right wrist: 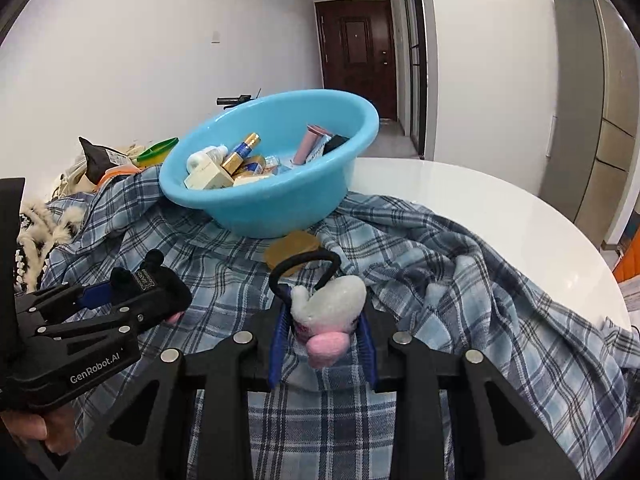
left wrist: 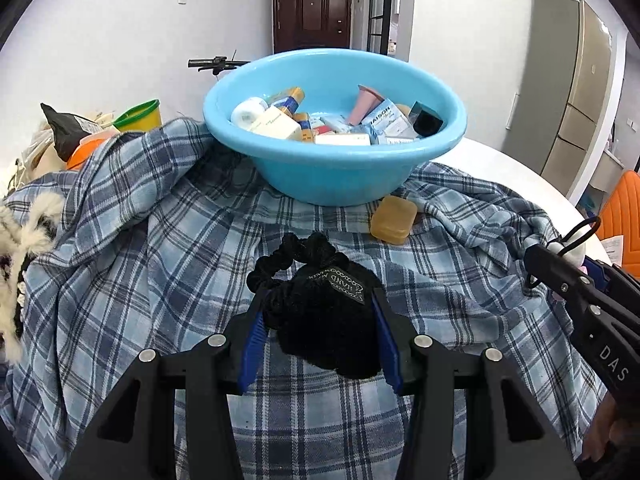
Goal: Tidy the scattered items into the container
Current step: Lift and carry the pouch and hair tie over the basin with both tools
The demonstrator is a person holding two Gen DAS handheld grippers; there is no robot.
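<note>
Both grippers hang just in front of the blue basin (left wrist: 336, 152), loaded for dropping in: the left gripper (left wrist: 320, 320) is clamped on a black velvet scrunchie (left wrist: 324, 312), the right gripper (right wrist: 324, 328) on a plush hair tie (right wrist: 328, 308). An amber soap case (left wrist: 393, 219) lies on the plaid cloth (left wrist: 160, 240) at the basin's foot, apparently next to go in.

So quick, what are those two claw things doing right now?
Left gripper: closed on a black velvet scrunchie.
Right gripper: closed on a white and pink plush hair tie with a black elastic loop.

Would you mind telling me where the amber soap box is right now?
The amber soap box lies on the plaid cloth against the front foot of the blue basin, right of centre in the left wrist view.
</note>
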